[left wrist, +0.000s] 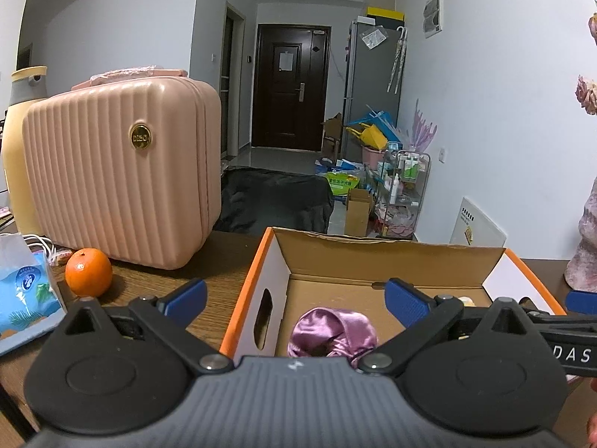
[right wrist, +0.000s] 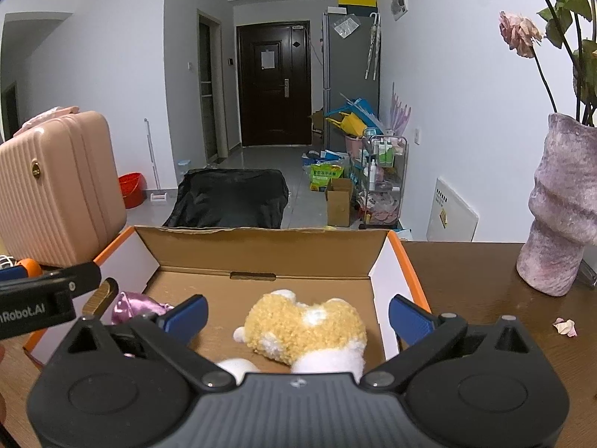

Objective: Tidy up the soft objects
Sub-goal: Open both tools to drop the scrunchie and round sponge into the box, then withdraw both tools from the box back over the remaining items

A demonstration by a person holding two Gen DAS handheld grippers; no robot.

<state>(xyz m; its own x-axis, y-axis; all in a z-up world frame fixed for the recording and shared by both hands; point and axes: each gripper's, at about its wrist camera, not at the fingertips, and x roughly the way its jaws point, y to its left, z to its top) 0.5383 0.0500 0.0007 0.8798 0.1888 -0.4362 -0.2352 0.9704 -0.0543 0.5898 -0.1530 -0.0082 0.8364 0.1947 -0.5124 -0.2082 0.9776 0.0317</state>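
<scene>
Right wrist view, fluffy tan-and-white plush toy [right wrist: 304, 330], shiny purple satin pouch [right wrist: 136, 304]

A dark door [right wrist: 274, 82] closes the far end of a white-walled hallway with a grey tiled floor. Right of the door stands a grey fridge [right wrist: 350, 74], with boxes and a wire rack [right wrist: 384, 164] nearer along that wall. A black cloth [right wrist: 229, 198] lies on the floor before the door. The light is cool and dim.
</scene>
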